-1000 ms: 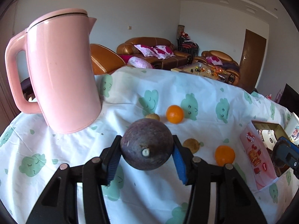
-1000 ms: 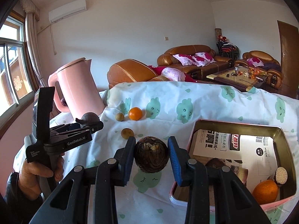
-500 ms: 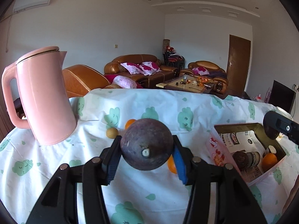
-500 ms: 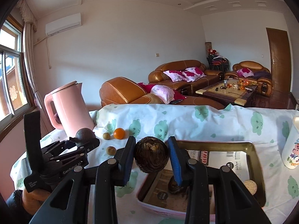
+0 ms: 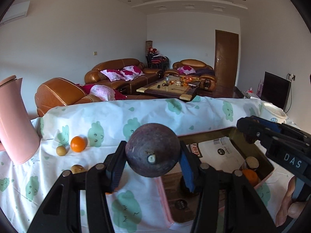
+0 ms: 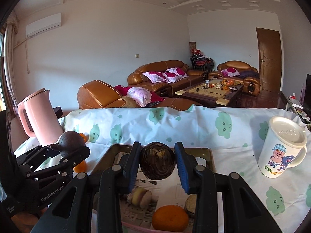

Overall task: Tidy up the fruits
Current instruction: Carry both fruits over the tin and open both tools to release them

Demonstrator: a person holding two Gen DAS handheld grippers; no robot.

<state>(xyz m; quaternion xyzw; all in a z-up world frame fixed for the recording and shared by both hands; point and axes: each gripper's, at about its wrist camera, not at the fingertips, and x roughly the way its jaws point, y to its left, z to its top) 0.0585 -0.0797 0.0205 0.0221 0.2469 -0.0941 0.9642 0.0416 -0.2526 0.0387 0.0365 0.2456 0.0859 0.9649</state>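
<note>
A round, dark purple-brown fruit (image 5: 152, 153) with a pale stem stub and a smaller, rough dark brown fruit (image 6: 157, 161) are each held above a gold-rimmed tin (image 6: 210, 156). The tin holds an orange (image 6: 170, 220). Another orange (image 5: 78, 144) and two small tan fruits (image 5: 61, 150) lie on the bench.

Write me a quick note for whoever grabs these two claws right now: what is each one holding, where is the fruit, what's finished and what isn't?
Left claw: shut on a smooth dark purple fruit, at the tin's left edge.
Right claw: shut on a rough brown fruit, above the tin.
Tin box: already holds an orange and some smaller pieces.
Left on the cloth by the pink kettle: one small orange and two small tan fruits.
Next, probably: drop both held fruits in the tin, then fetch the rest.
</note>
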